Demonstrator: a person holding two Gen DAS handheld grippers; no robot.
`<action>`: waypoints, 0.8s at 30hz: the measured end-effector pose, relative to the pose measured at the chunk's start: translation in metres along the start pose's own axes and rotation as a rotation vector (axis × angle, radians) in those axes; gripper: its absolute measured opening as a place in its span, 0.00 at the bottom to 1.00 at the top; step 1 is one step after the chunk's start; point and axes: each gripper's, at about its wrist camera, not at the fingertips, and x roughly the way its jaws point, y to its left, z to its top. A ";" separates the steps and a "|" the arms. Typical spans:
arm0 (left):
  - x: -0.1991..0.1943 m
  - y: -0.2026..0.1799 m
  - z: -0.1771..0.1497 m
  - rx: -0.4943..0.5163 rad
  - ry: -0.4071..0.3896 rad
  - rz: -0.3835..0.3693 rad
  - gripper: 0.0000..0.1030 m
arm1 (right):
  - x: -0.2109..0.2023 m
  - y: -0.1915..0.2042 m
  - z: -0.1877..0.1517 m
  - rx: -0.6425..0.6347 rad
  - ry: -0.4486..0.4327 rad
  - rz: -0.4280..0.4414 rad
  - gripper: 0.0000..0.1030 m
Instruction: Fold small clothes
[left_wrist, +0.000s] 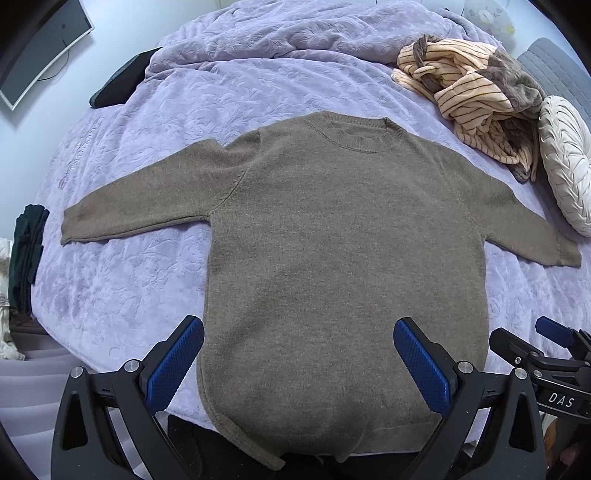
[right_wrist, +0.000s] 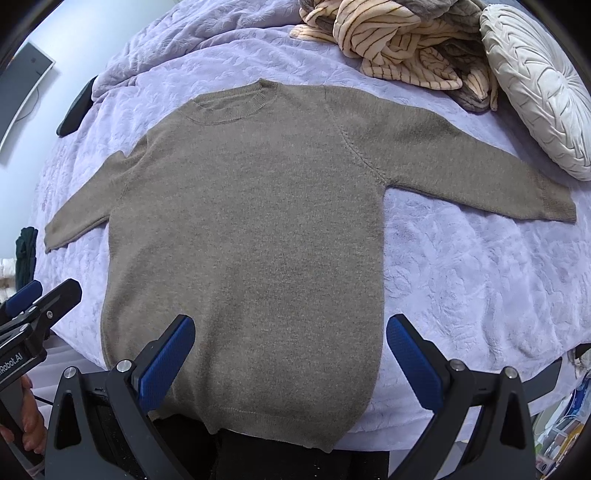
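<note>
On the bed's lavender quilt (left_wrist: 155, 122) I see the brown knit sweater (left_wrist: 332, 236) spread flat, sleeves out, its hem at the near edge. My left tongs (left_wrist: 299, 363) and right tongs (right_wrist: 290, 360) hang wide apart over the hem, holding nothing. A striped garment pile (left_wrist: 476, 99), possibly pyjamas, lies beside a round white cushion (left_wrist: 567, 162).

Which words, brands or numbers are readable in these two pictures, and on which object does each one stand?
"DAS": white letters on the black body of the right gripper, seen in the left wrist view.
"Robot.AI": white letters on the body of the left gripper, seen in the right wrist view; its beginning is cut off by the frame edge.
Faint embroidery on the purple bedspread: too blurred to read.
The brown sweater has no text.
</note>
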 end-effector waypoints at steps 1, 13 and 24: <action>0.002 0.000 0.000 0.001 0.004 -0.007 1.00 | 0.001 0.001 0.000 -0.002 0.002 -0.004 1.00; 0.029 0.011 0.015 0.047 0.057 -0.089 1.00 | 0.009 0.019 0.010 0.047 0.016 -0.057 1.00; 0.089 0.133 0.043 -0.183 0.079 -0.188 1.00 | 0.040 0.085 0.018 0.016 0.076 -0.087 1.00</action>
